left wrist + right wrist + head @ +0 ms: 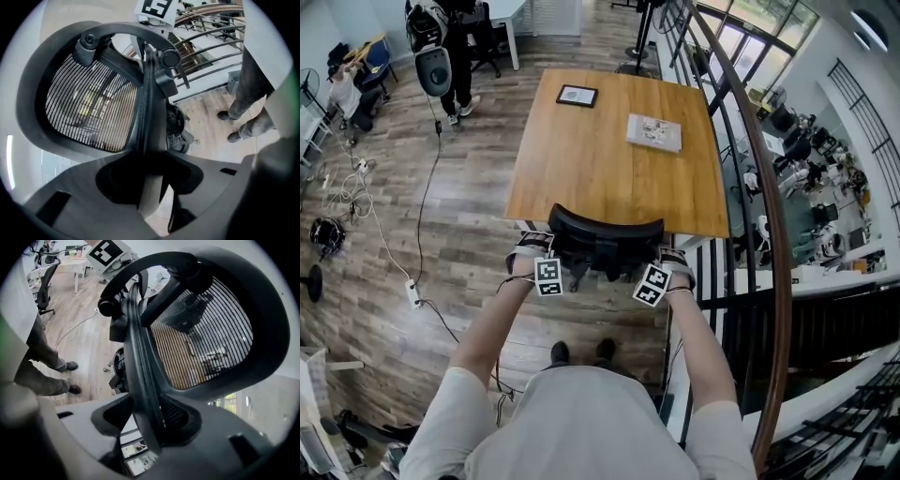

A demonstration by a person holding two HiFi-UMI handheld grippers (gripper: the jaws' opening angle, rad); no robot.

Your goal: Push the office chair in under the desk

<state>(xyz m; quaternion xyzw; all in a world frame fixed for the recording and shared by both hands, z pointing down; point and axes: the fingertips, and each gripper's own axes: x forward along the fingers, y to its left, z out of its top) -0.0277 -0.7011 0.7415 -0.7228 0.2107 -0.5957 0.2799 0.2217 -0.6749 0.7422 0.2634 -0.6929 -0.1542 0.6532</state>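
From above, the office chair point(605, 239) stood at the near edge of the wooden desk point(581, 169). Its curved backrest top was level with that edge, and the seat was out of sight from there. The person stood right behind it with arms stretched forward, one tool at each upper corner of the backrest. How the tools gripped was not clear from that height, but each gripper's own view settled it. The left gripper point(150, 183) had its jaws clamped on the dark rim of the backrest, with the mesh point(89, 108) spreading away to one side. The right gripper point(145, 427) was clamped on the opposite rim in the same way. Only the low views showed the person's shoes point(232, 126) on the plank floor (and the chair's mechanism beneath). Only the head view showed the framed card point(577, 95) and paper packet point(653, 132) on the desk.
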